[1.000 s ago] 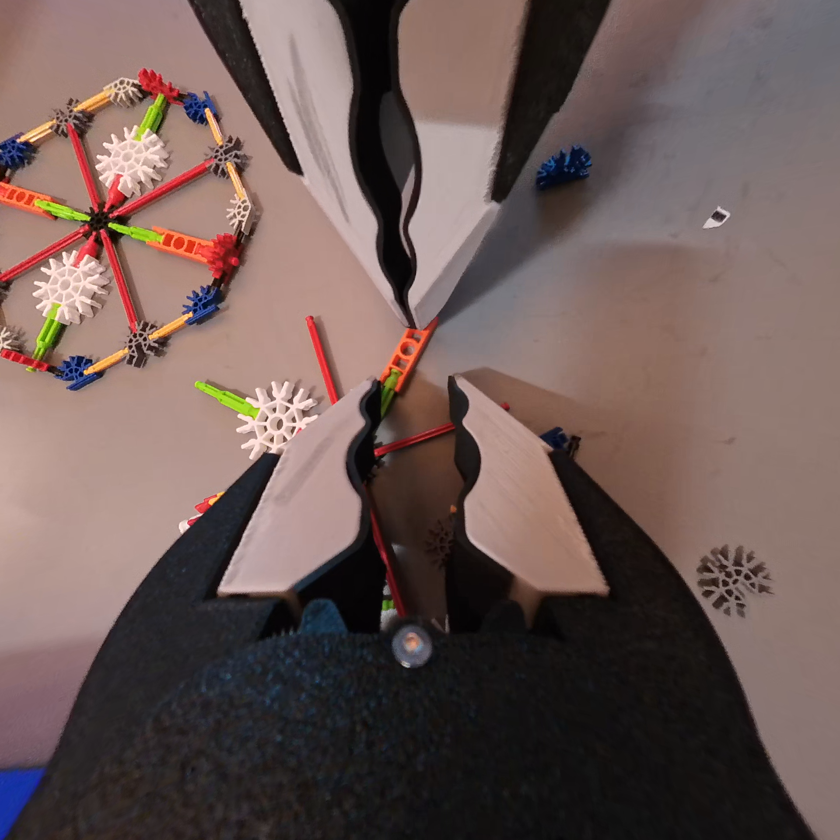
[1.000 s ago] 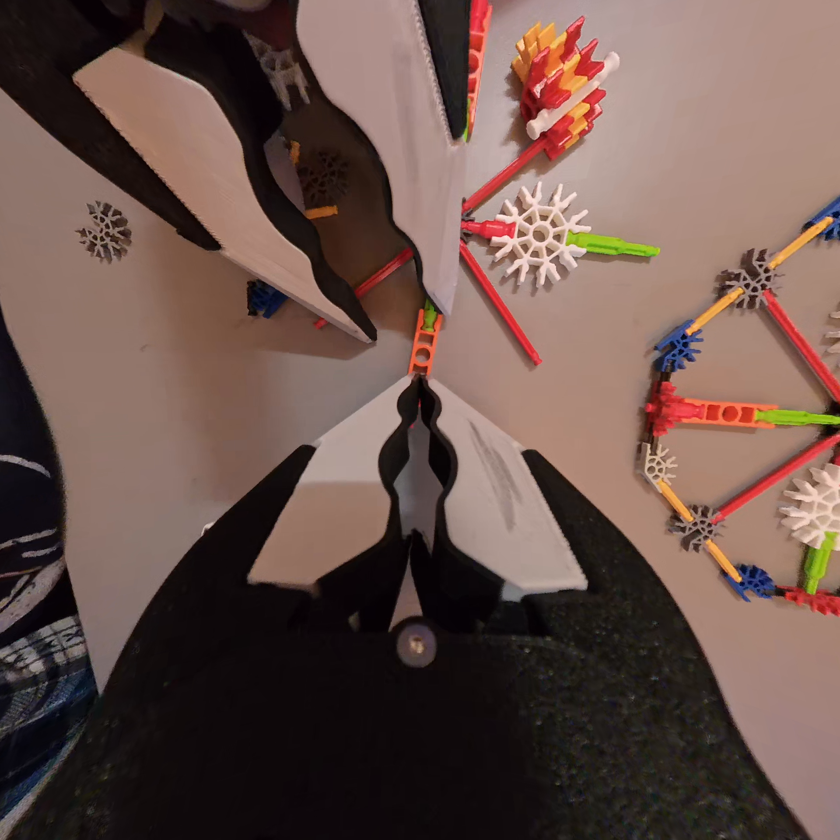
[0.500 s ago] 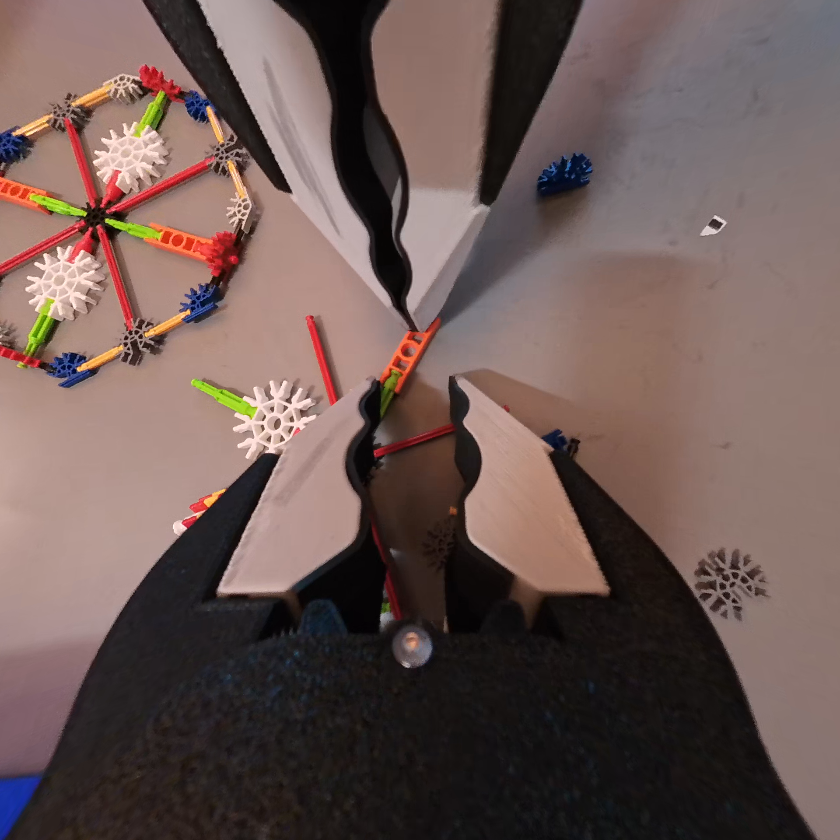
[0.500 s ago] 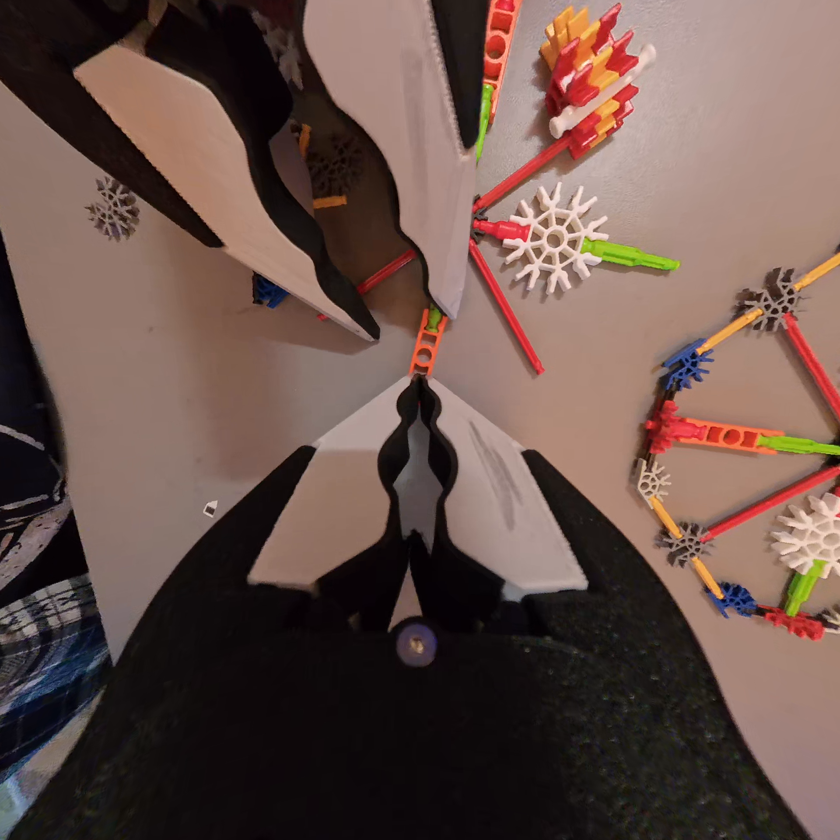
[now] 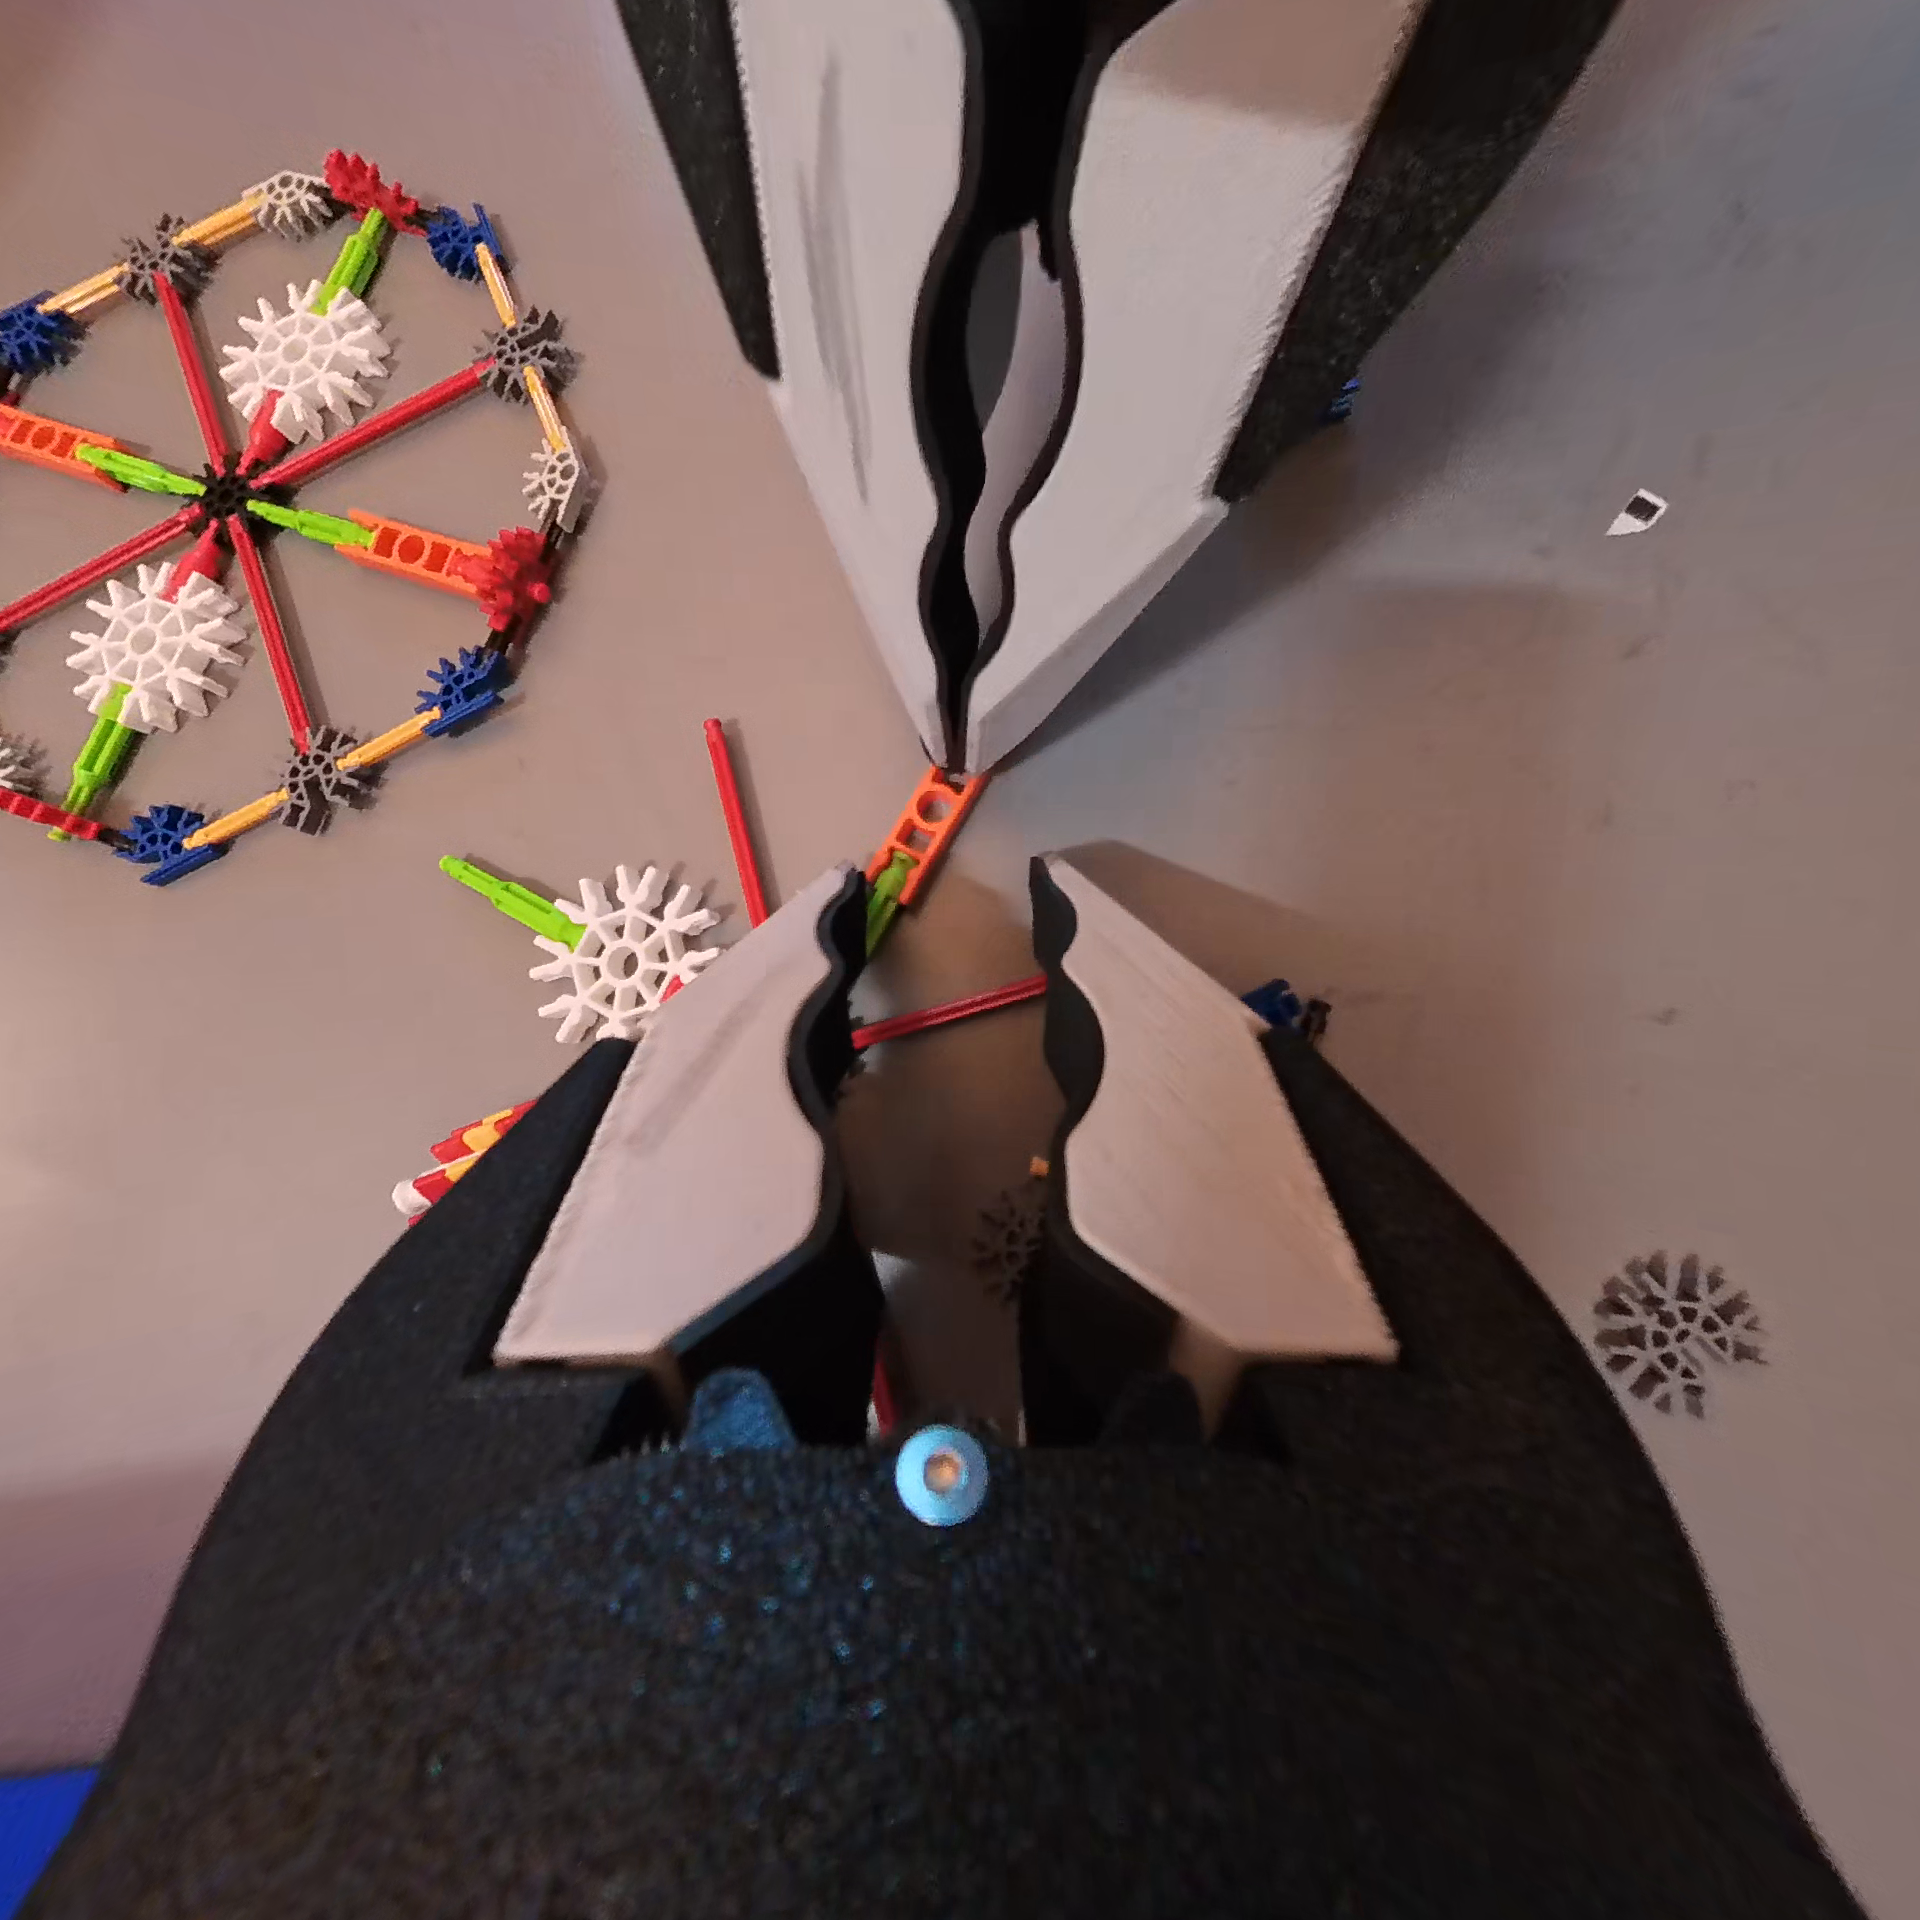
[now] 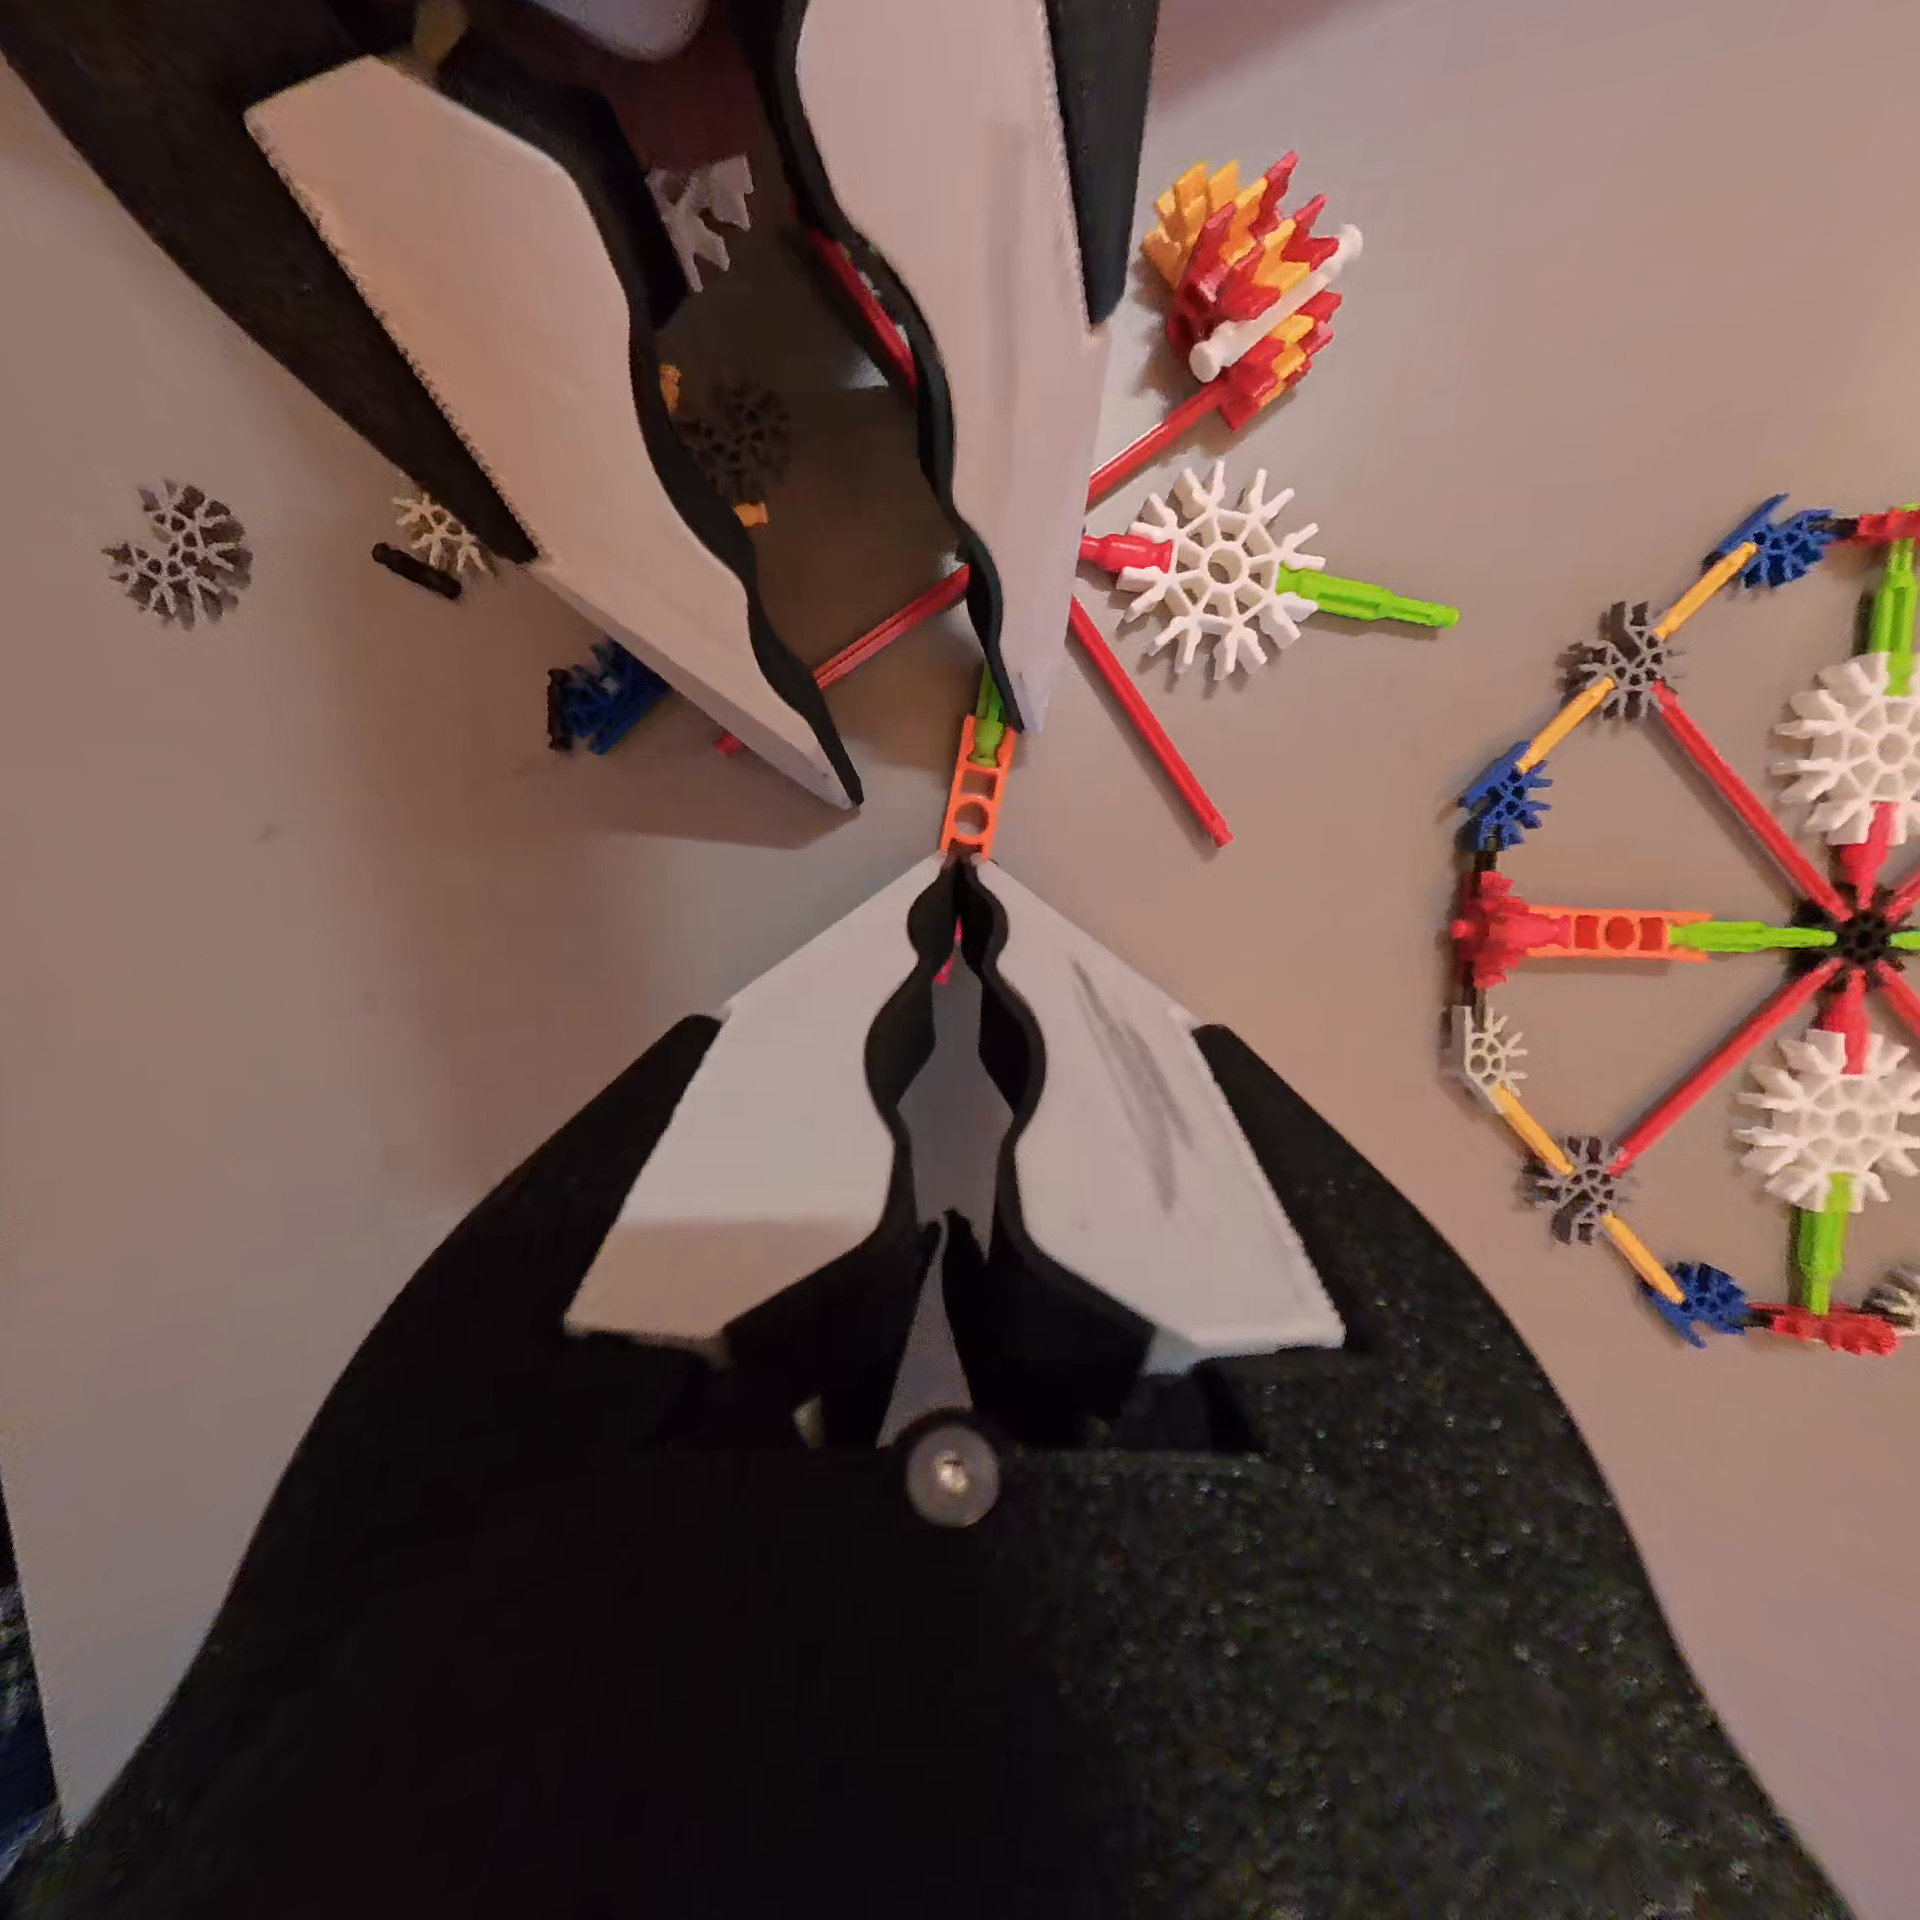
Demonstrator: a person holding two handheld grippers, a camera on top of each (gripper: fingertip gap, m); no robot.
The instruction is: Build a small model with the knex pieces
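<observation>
Smooth grey tabletop (image 5: 1558,831), faint scuffs, warm dim light, soft shadows; blue patch (image 5: 42,1808) at corner, possibly floor.

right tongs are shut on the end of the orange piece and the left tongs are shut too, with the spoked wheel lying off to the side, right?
One thing is wrong: the left tongs are open, their jaws standing apart, as the left wrist view shows. The rest holds: the right tongs are shut on the end of the orange piece, and the spoked wheel lies off to the side.

Left gripper (image 5: 945,883): black speckled foam body, pale grey fingers (image 5: 1195,1122) lined with wavy black pads.
Right gripper (image 6: 961,868): the same build, silver screw (image 6: 951,1475) behind the jaws.
</observation>
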